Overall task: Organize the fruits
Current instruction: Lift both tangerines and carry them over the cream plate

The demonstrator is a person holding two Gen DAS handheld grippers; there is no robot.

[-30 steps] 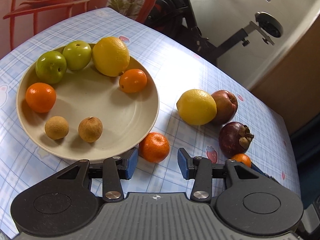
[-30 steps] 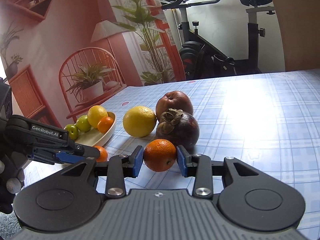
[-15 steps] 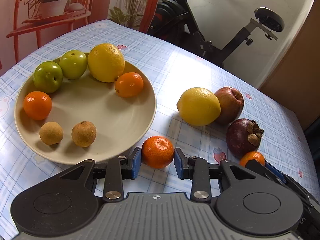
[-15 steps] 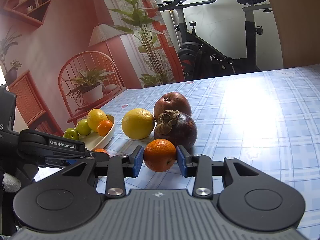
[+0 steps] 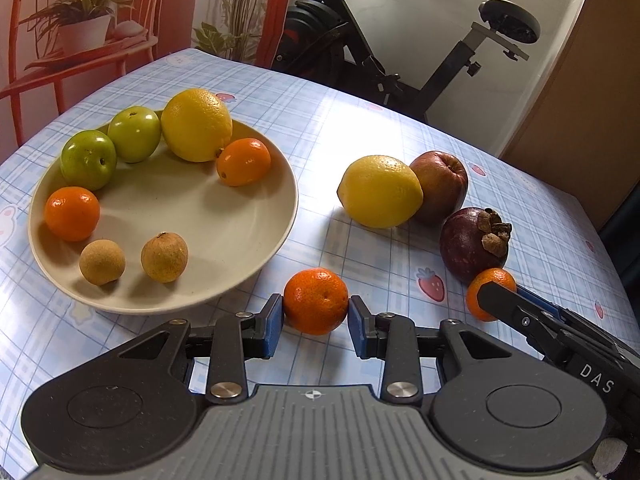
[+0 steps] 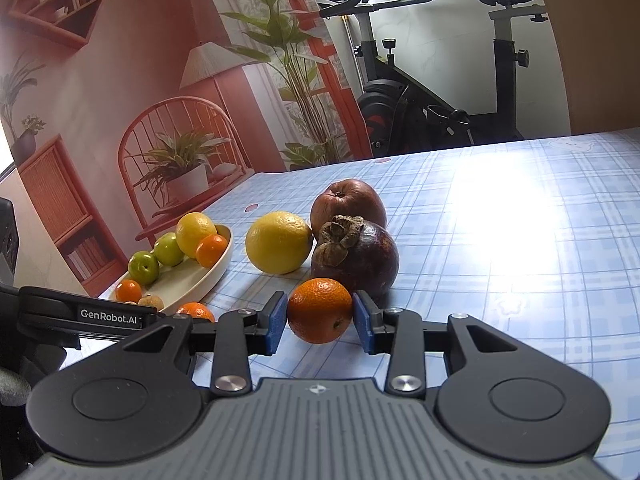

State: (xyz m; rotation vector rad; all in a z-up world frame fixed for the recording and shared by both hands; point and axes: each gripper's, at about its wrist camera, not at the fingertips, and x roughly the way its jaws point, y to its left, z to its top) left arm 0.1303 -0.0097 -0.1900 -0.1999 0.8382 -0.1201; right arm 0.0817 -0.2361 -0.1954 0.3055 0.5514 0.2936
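Observation:
A cream plate (image 5: 256, 248) on the left holds two green fruits, a lemon, two mandarins and two brown longans. My left gripper (image 5: 316, 316) is shut on a mandarin (image 5: 316, 300) that rests on the tablecloth just right of the plate's rim. My right gripper (image 6: 320, 316) is shut on another mandarin (image 6: 320, 310), in front of a dark mangosteen (image 6: 360, 256). That second mandarin (image 5: 488, 292) shows at the right of the left wrist view, half behind the right gripper's finger. A loose lemon (image 5: 380, 190) and a red apple (image 5: 440, 186) lie beyond.
The table carries a blue plaid cloth (image 5: 360, 120) that drops off at the far and right edges. An exercise bike (image 5: 380, 52) stands behind the table. A red chair with a potted plant (image 6: 180, 168) is on the backdrop at the left.
The left gripper's jaws closed in onto the mandarin, which stood loose ahead of them before. The left view tilted and rolled slightly. The right gripper kept still with its mandarin.

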